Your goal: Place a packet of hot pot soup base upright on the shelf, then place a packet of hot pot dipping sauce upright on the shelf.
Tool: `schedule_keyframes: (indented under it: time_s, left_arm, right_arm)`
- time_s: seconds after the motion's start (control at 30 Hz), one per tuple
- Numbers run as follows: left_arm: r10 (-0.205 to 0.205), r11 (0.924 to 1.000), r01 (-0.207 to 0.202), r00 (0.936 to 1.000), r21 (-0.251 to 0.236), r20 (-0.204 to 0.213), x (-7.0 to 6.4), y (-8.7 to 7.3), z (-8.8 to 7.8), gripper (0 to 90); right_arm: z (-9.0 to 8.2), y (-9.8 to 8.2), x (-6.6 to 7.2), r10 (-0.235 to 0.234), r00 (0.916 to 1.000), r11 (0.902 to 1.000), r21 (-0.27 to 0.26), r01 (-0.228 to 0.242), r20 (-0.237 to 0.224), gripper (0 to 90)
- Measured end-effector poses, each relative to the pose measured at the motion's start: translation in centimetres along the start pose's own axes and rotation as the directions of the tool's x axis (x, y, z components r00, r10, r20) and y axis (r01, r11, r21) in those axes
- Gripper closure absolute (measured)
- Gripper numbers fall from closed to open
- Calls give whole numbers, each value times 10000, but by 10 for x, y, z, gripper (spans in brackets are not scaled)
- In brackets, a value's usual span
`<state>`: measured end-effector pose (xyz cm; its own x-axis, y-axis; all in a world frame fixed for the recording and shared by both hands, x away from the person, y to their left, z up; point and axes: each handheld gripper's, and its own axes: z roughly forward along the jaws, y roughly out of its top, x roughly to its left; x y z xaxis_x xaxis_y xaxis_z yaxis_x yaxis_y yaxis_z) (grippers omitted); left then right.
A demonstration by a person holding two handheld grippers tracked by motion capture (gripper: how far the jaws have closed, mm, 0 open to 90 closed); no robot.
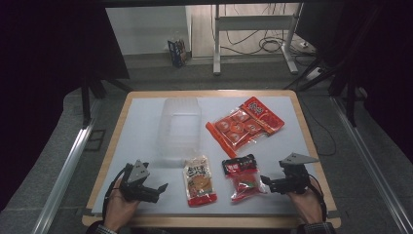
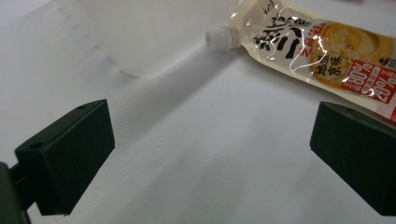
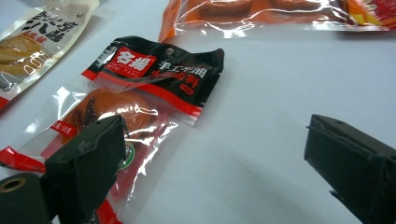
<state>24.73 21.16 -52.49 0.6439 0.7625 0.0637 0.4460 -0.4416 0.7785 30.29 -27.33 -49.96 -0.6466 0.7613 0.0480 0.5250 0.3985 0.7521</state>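
Note:
My left gripper [image 1: 158,191] rests open near the table's front left, jaws wide apart over bare white surface [image 2: 210,154]. Just right of it lies a cream spouted pouch [image 1: 198,180] [image 2: 322,51] with a white cap. My right gripper [image 1: 267,183] [image 3: 215,163] is open at the front right, its left jaw hovering over the edge of a red and black snack packet [image 1: 242,176] [image 3: 135,102]. A clear plastic bin [image 1: 180,129] [image 2: 154,32] stands mid-table.
A large orange packet of round pieces [image 1: 237,127] [image 3: 261,14] and a smaller red packet [image 1: 263,114] lie at the back right. The white mat sits on a wooden table [image 1: 117,122]. Beyond it stand desk legs and cables on the floor.

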Motion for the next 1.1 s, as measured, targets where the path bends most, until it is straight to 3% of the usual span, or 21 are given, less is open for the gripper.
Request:
schedule_keyframes:
  time_s: [0.23,0.33,1.1]
  left_arm:
    - [6,10000,-7,9999,-64,-111,-1,-1,-2,0]
    - [201,9998,-201,9997,17,-103,-2,-1,-1,0]
    - [463,9988,-461,9988,164,-150,-6,-1,0,0]
  right_arm:
    - [4,1,4,-289,9995,9993,250,292,-130,18]
    - [5,2,4,-356,9993,9990,262,358,-76,14]
    - [12,3,2,-419,9990,9987,293,415,124,4]
